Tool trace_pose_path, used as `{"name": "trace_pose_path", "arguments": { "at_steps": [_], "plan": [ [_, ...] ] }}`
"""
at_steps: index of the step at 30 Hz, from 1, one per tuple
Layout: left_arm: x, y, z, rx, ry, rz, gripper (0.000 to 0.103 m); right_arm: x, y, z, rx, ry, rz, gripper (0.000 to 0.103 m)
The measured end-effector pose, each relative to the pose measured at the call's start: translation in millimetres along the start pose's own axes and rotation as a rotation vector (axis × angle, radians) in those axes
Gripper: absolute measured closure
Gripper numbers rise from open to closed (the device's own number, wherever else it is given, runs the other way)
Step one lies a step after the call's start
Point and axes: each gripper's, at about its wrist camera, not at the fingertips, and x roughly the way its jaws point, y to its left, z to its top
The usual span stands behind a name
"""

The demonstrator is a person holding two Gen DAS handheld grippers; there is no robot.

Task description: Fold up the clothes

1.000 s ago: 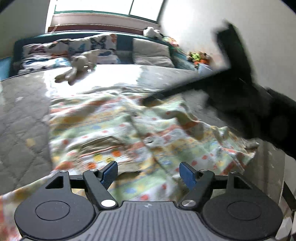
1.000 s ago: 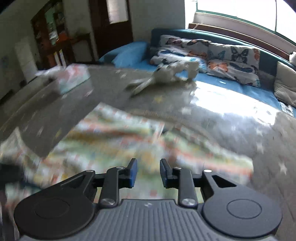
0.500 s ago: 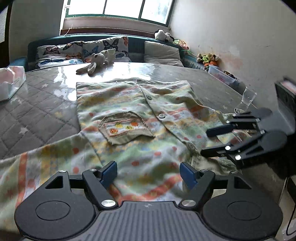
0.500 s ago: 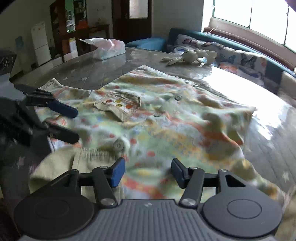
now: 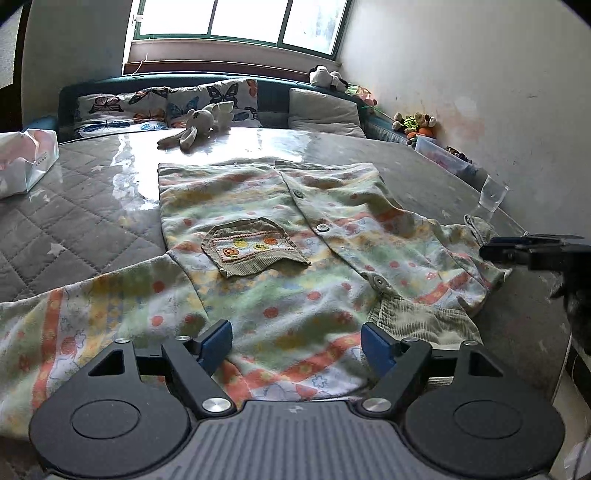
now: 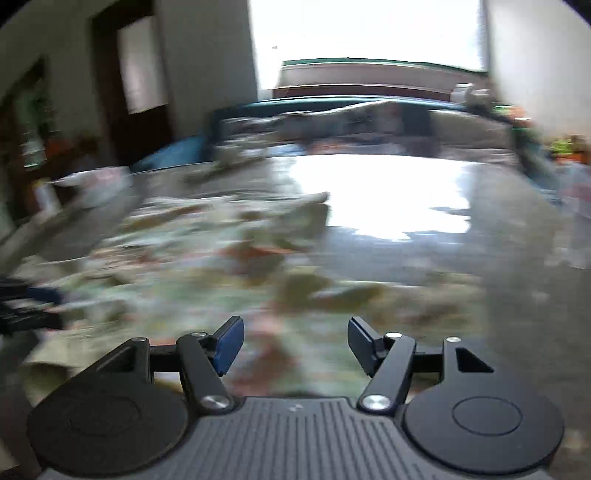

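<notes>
room: daylight pours through a wide window (image 5: 240, 18) over a teal bench with butterfly-print cushions (image 5: 162, 105) and a plain grey pillow (image 5: 325, 112); soft toys sit in the far right corner.
surface: grey quilted covering under a glossy clear sheet (image 5: 74, 221), glare across its far half.
garment: pale green flannel child's shirt with orange and yellow stripes and dots (image 5: 295, 258), spread front-up at the middle of the surface, buttons down the front, a corduroy chest pocket (image 5: 255, 251) with stitched fruit, corduroy collar at the near edge; one sleeve runs off to the near left.
left hand-held gripper (image 5: 295, 345): blue-padded fingers well apart, hanging over the shirt's near edge, nothing between them.
right hand-held gripper (image 6: 293, 345): fingers apart and just been widening, nothing clamped; its own view is badly blurred, shirt smeared below it; seen from the left camera beside the shirt's right sleeve.
other things: grey plush rabbit (image 5: 195, 123) at the far edge; clear plastic cup (image 5: 493, 194) on the right; white plastic bag (image 5: 26, 162) on the left.
</notes>
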Motion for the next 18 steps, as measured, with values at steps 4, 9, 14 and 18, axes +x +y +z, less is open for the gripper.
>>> {"name": "trace_pose_path", "arguments": {
  "at_steps": [4,9,14,18],
  "plan": [
    [0.1,-1.0,-0.5,0.009,0.007,0.010,0.025,1.3,-23.0,-5.4,0.056,0.005,-0.055,0.039],
    [-1.4,-2.5,-2.9,0.034,0.010,0.041,0.030,4.0,-15.4,-7.8,0.061,-0.019,-0.002,0.039],
    [-4.7,2.4,-3.0,0.043,0.019,0.072,0.035,20.3,-10.9,-7.6,0.068,-0.002,-0.005,0.039],
    [-9.0,9.0,-3.1,0.034,0.016,0.077,0.035,21.8,-19.0,-9.7,0.079,0.000,-0.065,0.039]
  ]
}}
